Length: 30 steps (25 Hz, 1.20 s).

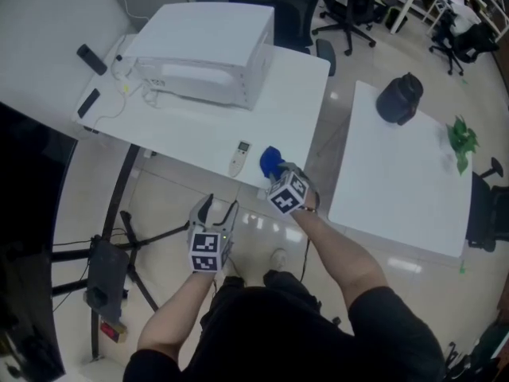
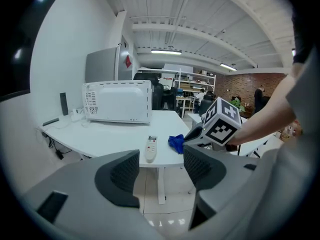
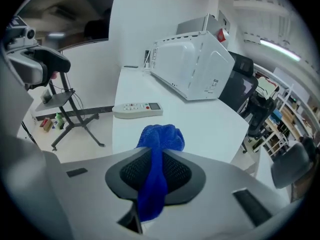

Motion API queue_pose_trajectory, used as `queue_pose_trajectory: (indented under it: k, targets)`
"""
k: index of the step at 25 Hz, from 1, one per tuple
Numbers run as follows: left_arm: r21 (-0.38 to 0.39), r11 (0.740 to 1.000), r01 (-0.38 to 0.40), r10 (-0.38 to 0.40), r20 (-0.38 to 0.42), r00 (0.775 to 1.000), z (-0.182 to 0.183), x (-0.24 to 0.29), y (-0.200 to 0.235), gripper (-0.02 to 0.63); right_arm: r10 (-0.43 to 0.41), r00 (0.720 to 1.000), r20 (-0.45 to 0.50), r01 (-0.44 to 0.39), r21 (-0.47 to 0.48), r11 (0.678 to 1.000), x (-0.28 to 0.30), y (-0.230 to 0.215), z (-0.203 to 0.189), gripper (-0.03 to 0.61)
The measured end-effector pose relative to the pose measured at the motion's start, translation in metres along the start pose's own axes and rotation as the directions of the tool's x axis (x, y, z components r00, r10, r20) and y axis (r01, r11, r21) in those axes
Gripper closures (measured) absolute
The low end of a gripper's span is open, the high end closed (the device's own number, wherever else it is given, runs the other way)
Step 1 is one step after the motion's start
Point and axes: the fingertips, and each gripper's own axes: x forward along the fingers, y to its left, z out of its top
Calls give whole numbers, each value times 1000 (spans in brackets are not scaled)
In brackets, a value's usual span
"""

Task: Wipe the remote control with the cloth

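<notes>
A white remote control (image 1: 239,157) (image 2: 151,148) (image 3: 137,109) lies near the front edge of the white table (image 1: 183,134). My right gripper (image 1: 279,175) (image 3: 156,170) is shut on a blue cloth (image 1: 270,161) (image 3: 159,149) (image 2: 176,143), whose bunched end sits just over the table edge to the right of the remote. My left gripper (image 1: 219,208) (image 2: 160,166) is open and empty, held off the table, below and in front of its edge.
A white microwave (image 1: 208,52) stands at the back of the table with cables and two dark handsets (image 1: 91,59) to its left. A tripod stand (image 1: 119,253) is on the floor at the left. A second white table (image 1: 398,173) with a black object (image 1: 399,98) stands at the right.
</notes>
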Motion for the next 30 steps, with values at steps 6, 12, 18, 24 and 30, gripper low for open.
queue_pose_trajectory:
  k: [6,12,18,24,30]
  targets:
    - [8,1000,7,-7,20,1000,8,-4,0,333,-16,1000,19,16,-15,1000,-5,-2,4,432]
    - [50,995,88,-93,112,989,54,-26,-11,334,-42,974,222,23,85,996,-88,-5,44,428]
    - [130,982,138,-162,198,967,103,-63,-25,407,-26,904,427,-39,144,989,-190,33,95,458]
    - [192,971,142,-190,262,946,128,-103,-32,528,-26,846,533,-56,137,989,-248,72,123,529]
    - [241,962,127,-196,289,937,128,-130,-36,614,-21,827,562,-50,110,993,-272,103,131,569]
